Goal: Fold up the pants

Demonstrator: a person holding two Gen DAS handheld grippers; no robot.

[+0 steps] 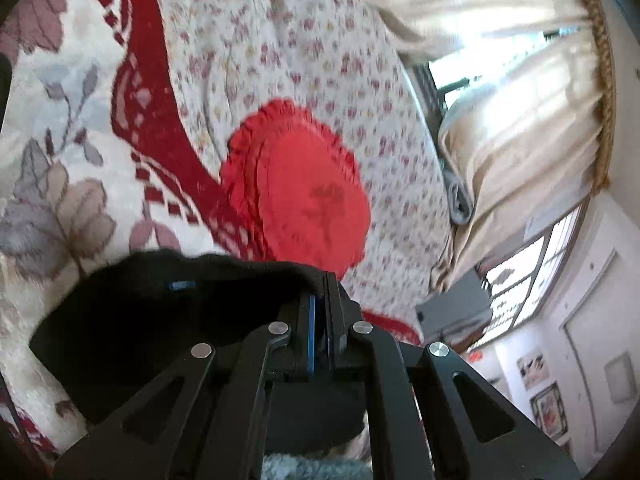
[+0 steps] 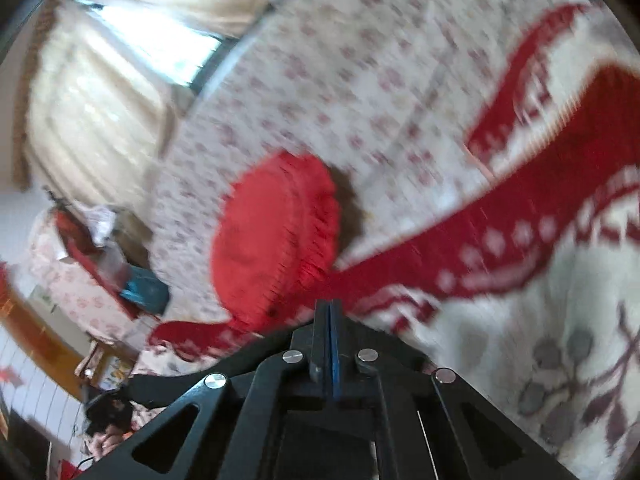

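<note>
1. The left claw (image 1: 322,280) is clamped on the edge of the black pants (image 1: 160,316), which hang just left of it above the bed.
2. The right claw (image 2: 330,308) is pressed together with nothing between its pads.
3. Ahead of both lies a red frilled cushion (image 1: 304,188) on the floral sheet (image 1: 304,60).
4. A cream and red blanket (image 1: 60,168) covers the nearer bed.

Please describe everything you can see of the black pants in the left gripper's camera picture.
The pants look like plain black, soft, matte cloth, too dark to show seams. A small blue tag sits near the upper edge. They are bunched, not spread flat, and hang to the left of the left gripper, whose jaws are shut on their top edge. Behind them lies the flowered cream blanket on the bed. Their lower part is hidden behind the gripper's frame, so legs and waistband cannot be told apart.
</note>
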